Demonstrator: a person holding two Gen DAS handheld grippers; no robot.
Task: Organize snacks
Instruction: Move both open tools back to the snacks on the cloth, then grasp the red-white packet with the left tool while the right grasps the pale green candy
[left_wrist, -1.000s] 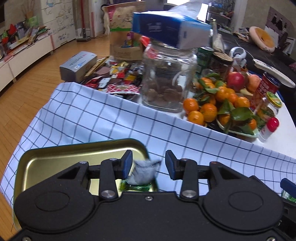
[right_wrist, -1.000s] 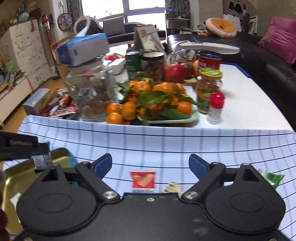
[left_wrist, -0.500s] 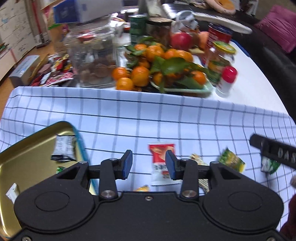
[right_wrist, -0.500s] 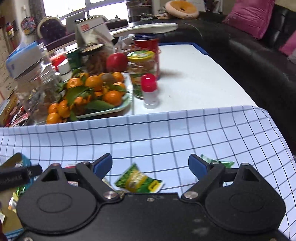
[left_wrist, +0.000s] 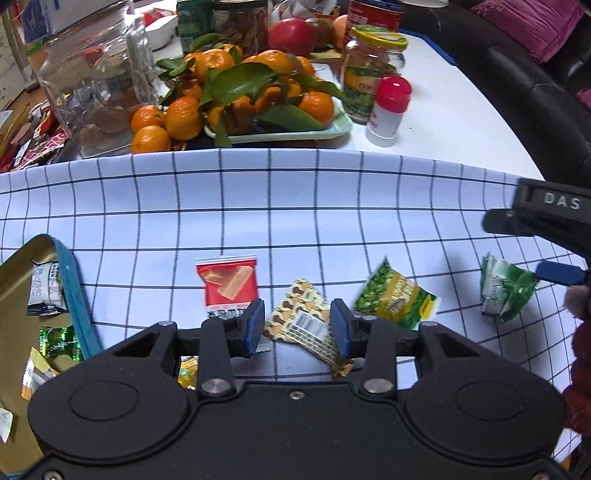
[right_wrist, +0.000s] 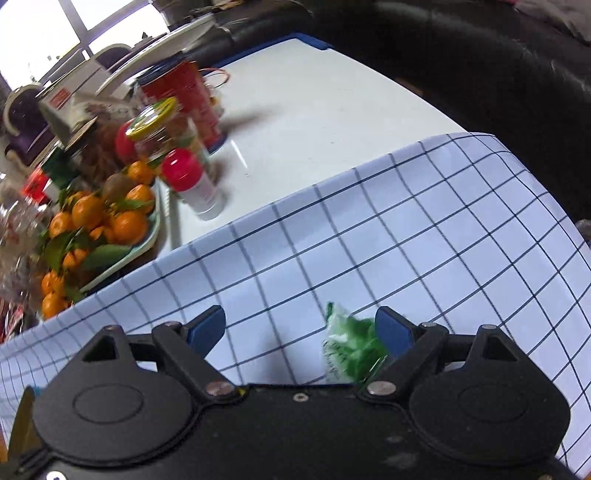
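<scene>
Left gripper (left_wrist: 297, 325), jaws parted, straddles brown patterned foil packet (left_wrist: 301, 323): centre before closing. Right gripper (right_wrist: 299, 330), wide open, over crinkled green-white packet (right_wrist: 349, 349) near checked cloth's (right_wrist: 424, 236) right edge.

Right tongs (right_wrist: 299, 330) spread wide over checked cloth (right_wrist: 424, 236). Green snack packet (right_wrist: 349, 349) lies on cloth between blue pads, against right pad (right_wrist: 393, 330), possibly touching. Beyond cloth's far edge on white worktop (right_wrist: 314, 107): red-capped bottle (right_wrist: 192, 184), yellow-lidded jar (right_wrist: 162, 129), red can (right_wrist: 184, 99), tray of tangerines (right_wrist: 99, 229); all motion-blurred.
</scene>
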